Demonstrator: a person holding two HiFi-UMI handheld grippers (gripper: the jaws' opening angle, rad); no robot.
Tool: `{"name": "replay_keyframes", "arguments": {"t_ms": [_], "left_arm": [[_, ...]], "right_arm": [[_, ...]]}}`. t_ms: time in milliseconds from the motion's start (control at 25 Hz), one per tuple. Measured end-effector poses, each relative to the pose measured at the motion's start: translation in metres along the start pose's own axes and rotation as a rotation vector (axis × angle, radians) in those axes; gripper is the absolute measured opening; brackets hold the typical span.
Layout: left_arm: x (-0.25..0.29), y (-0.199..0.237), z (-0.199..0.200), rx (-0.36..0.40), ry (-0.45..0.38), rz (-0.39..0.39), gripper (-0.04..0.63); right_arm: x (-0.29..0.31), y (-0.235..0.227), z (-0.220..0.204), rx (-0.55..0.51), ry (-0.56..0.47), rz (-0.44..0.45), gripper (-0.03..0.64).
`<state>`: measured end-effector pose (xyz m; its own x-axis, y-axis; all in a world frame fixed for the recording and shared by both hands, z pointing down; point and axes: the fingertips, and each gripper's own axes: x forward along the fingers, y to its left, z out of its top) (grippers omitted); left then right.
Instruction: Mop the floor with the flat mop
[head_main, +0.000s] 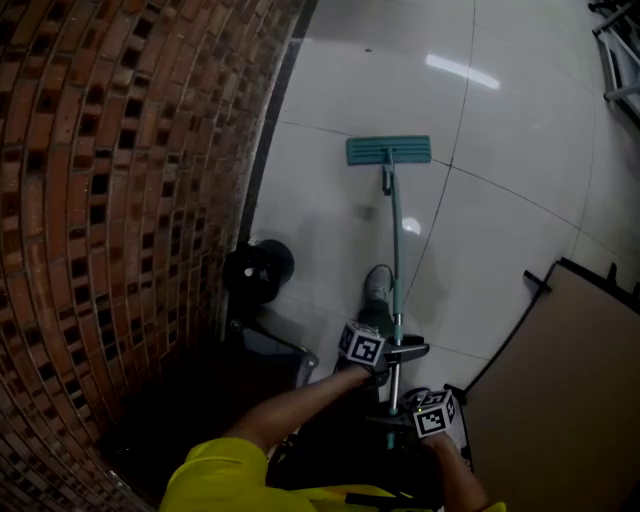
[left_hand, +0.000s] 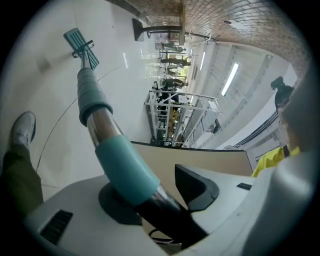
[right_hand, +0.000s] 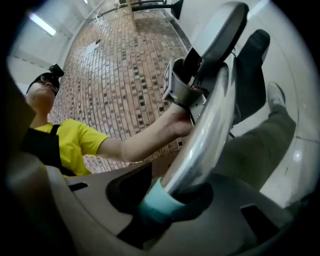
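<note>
brick wall (head_main: 120, 200): left of both grippers, runs alongside the mopping lane; dark base strip meets the floor (head_main: 520, 150).
black round object (head_main: 258, 270): on the floor at the wall's foot, left of the left gripper, apart from the pole; can't tell what it is.
left gripper (head_main: 398, 350): clenched on the mop pole (head_main: 394, 250), the forward grip of the two; its own view shows the jaws pinching the pole just behind a teal sleeve (left_hand: 125, 167).
shoe (head_main: 377, 285): just ahead of the left gripper, beside the pole, not touching it as far as I can tell.
flat mop head (head_main: 389, 150): teal, lying flat on the white tile, well ahead of both grippers at the pole's far end.
right gripper (head_main: 405, 415): grasping the pole's rear end, jaws closed round a teal collar (right_hand: 157, 202); just behind the left gripper.
brown board (head_main: 560, 390): right of the right gripper, near but apart.
step: mopping stroke looks under way, head reached out forward.
next move: likely a push or pull along the pole line; needs both grips firm, head kept flat, and clearance from wall side and board.
</note>
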<state>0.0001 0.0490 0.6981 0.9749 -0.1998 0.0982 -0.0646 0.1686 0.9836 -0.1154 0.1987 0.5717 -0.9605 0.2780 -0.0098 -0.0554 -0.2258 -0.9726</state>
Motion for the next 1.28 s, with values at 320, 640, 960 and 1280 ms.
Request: {"name": "replay_keyframes", "arguments": {"t_ms": [320, 640, 960, 1280], "left_arm": [[0.019, 0.005, 0.093, 0.155, -0.046, -0.063, 0.209], [0.044, 0.043, 0.263, 0.121, 0.031, -0.047, 0.209], [0.032, 0.037, 0.175, 0.122, 0.010, 0.009, 0.218], [0.038, -0.003, -0.036, 0.048, 0.056, -0.008, 0.224]], "right_arm": [[-0.025, -0.012, 0.093, -0.089, -0.100, 0.054, 0.112], [-0.058, -0.055, 0.273, -0.129, -0.185, 0.019, 0.097], [-0.040, -0.036, 0.178, -0.090, -0.136, 0.053, 0.110], [-0.030, -0.003, -0.021, 0.016, -0.130, 0.043, 0.110]]}}
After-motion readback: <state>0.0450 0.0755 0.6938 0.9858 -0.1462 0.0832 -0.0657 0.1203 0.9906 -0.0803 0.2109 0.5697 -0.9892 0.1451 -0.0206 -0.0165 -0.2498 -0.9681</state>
